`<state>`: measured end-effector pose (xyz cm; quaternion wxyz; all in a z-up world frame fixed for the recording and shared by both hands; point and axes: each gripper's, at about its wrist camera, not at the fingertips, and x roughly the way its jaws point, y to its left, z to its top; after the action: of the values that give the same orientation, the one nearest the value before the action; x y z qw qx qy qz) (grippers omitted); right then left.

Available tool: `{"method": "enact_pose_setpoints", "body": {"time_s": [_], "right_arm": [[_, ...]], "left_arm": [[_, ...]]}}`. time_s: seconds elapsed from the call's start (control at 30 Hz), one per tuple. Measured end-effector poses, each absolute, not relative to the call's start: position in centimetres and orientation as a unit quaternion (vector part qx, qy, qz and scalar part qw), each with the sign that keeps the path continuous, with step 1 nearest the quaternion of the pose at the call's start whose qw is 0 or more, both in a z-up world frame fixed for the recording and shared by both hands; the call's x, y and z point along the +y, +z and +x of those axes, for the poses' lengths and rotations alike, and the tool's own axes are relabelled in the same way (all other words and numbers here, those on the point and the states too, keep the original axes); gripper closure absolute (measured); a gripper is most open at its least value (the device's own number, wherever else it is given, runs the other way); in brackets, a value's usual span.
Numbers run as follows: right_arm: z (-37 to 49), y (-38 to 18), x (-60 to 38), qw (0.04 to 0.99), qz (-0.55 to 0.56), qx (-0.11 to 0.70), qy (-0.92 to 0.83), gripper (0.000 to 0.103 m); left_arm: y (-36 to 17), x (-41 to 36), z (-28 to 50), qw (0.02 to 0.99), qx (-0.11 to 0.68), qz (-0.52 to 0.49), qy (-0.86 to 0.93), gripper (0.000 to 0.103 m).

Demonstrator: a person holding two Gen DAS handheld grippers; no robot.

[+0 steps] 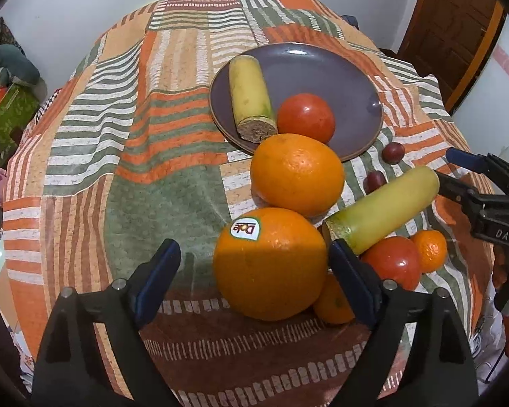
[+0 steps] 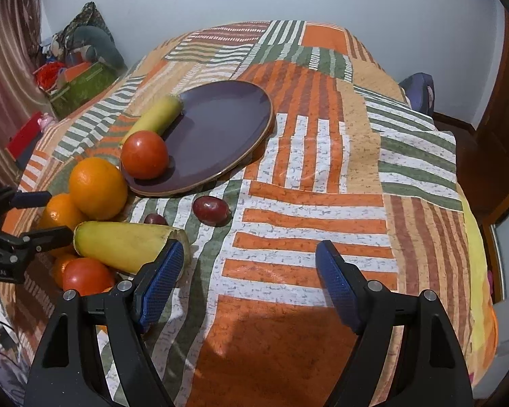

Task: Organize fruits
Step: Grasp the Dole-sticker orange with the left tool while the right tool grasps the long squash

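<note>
A purple plate (image 1: 339,78) (image 2: 220,122) holds a cut yellow banana piece (image 1: 249,95) (image 2: 154,118) and a red tomato (image 1: 305,117) (image 2: 145,154). On the cloth lie a large orange (image 1: 297,174) (image 2: 97,188), a stickered orange (image 1: 269,264), a second banana piece (image 1: 383,210) (image 2: 125,246), a second tomato (image 1: 392,264) (image 2: 86,276), small oranges (image 1: 431,249) and two dark grapes (image 1: 393,152) (image 2: 210,209). My left gripper (image 1: 254,264) is open around the stickered orange. My right gripper (image 2: 251,271) is open and empty above the cloth.
The fruit lies on a bed covered with a striped orange, green and white cloth (image 2: 305,176). Boxes and clutter (image 2: 78,78) stand at the far left by the wall. A wooden door (image 1: 454,27) is at the right.
</note>
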<state>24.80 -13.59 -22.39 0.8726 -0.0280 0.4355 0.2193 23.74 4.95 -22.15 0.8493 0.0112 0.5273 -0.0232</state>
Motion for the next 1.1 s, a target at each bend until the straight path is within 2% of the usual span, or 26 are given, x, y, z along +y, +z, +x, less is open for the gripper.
{"method": "enact_pose_setpoints", "body": {"time_s": [0.3,0.43,0.53,0.77,0.93,1.03,1.1], "right_arm": [[24.6,-22.4,-14.1,0.866,-0.019,0.440,0.236,0.025],[23.7,-22.0,-13.8,0.870,-0.027,0.430,0.240,0.026],[23.4,-21.8,-13.8,0.872,-0.036,0.427,0.236,0.026],[22.8,-22.0,-14.8,0.862,-0.012,0.439,0.254,0.026],[22.6,-21.5,-14.4,0.865,-0.015,0.432,0.254,0.026],[22.6,-21.3,-14.1,0.866,-0.021,0.427,0.258,0.026],[22.7,-21.3,-14.0,0.867,-0.023,0.423,0.260,0.026]], "left_arm": [[-21.9,4.4,23.7,0.853,0.520,0.042,-0.018,0.012],[-22.4,3.5,23.8,0.841,0.538,0.019,-0.055,0.014],[-22.2,2.0,23.7,0.846,0.528,0.062,-0.043,0.013],[-20.2,3.4,23.2,0.863,0.502,0.054,-0.008,0.014],[-20.4,2.2,23.4,0.855,0.505,0.119,0.012,0.014],[-21.2,1.6,24.2,0.843,0.521,0.132,0.014,0.013],[-21.3,1.5,24.8,0.839,0.525,0.143,0.020,0.007]]}}
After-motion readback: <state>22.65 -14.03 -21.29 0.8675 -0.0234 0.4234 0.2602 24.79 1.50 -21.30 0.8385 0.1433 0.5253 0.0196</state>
